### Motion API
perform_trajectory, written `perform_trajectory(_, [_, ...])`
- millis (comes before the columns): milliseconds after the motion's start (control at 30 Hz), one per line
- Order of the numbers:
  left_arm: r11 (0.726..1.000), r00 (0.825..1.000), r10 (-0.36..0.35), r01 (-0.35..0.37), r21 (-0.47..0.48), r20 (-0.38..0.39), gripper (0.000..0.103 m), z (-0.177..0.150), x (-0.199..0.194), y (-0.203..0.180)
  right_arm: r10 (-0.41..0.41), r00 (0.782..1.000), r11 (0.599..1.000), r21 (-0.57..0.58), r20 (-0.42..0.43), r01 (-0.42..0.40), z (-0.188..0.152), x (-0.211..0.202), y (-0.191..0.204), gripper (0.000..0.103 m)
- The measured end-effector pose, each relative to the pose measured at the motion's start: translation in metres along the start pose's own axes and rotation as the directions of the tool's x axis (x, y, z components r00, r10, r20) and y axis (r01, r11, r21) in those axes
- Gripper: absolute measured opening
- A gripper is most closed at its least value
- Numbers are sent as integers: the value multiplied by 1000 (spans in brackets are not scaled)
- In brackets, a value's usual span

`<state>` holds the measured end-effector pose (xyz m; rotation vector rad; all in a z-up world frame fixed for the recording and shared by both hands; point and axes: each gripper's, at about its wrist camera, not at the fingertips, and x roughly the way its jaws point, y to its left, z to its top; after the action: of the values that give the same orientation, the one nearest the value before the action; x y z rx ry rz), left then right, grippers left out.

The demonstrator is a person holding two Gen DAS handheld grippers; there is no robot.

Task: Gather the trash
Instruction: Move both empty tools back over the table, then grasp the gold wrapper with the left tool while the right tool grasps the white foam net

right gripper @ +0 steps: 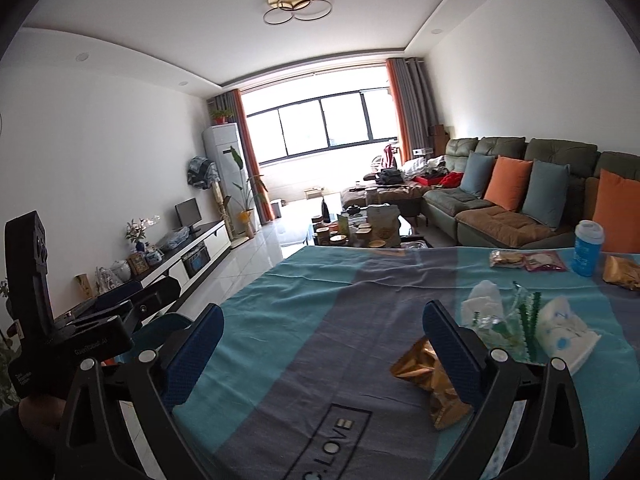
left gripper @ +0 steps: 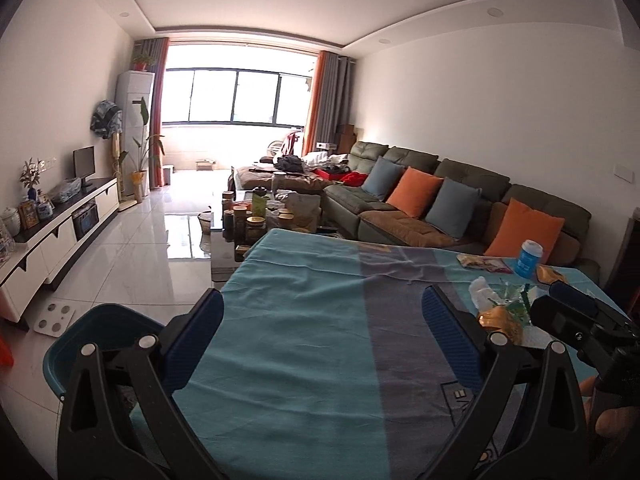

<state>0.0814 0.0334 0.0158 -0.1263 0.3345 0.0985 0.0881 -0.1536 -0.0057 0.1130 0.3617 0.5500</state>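
Across a table draped in soft woven cloth (right gripper: 280, 320), banded teal and grey with faint creases and a printed box of lettering near the front edge. On its right side, a loose cluster of trash: a crinkled gold foil wrapper (right gripper: 436, 384), shiny and creased, lying just beside the right gripper's (right gripper: 324, 344) right finger; beyond it crumpled white tissue (right gripper: 480, 300), a clear film wrapper with green zigzag edging (right gripper: 524, 328), and a flattened white paper cup (right gripper: 564, 332). Farther right, a snack packet (right gripper: 528, 260), an upright blue cylindrical tub (right gripper: 588, 248) with a white lid. Right gripper held low over the cloth, tipped slightly down, blue textured pads wide apart, gripping nothing. Left gripper (left gripper: 324, 336) likewise over bare cloth, fingers spread and empty, with a teal plastic bin (left gripper: 80, 340) at the near left below the table.
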Motion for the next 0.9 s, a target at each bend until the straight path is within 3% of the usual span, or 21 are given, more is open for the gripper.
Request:
perform_trajectory(233, [996,997,-80,80,34,-7,97,-3,11,-38,-108,994,994,23,19,108,-13,-24,-26,96])
perform_trajectory(467, [986,986,-157,160,45,-59,97,-19,26,-63,-233,972,971,58,29,231,-25,-52,-49,96])
perform_trajectory(667, [971,971,-220,227,78,-89,97,-27,34,-84,-323,946,942,87,-24,324,-40,-58,-68,96])
perform_trajectory(900, [960,958,-257,269,82,-127,97,-31,53,-97,-373,924,919,103,-88,381,-52,-53,-75,96])
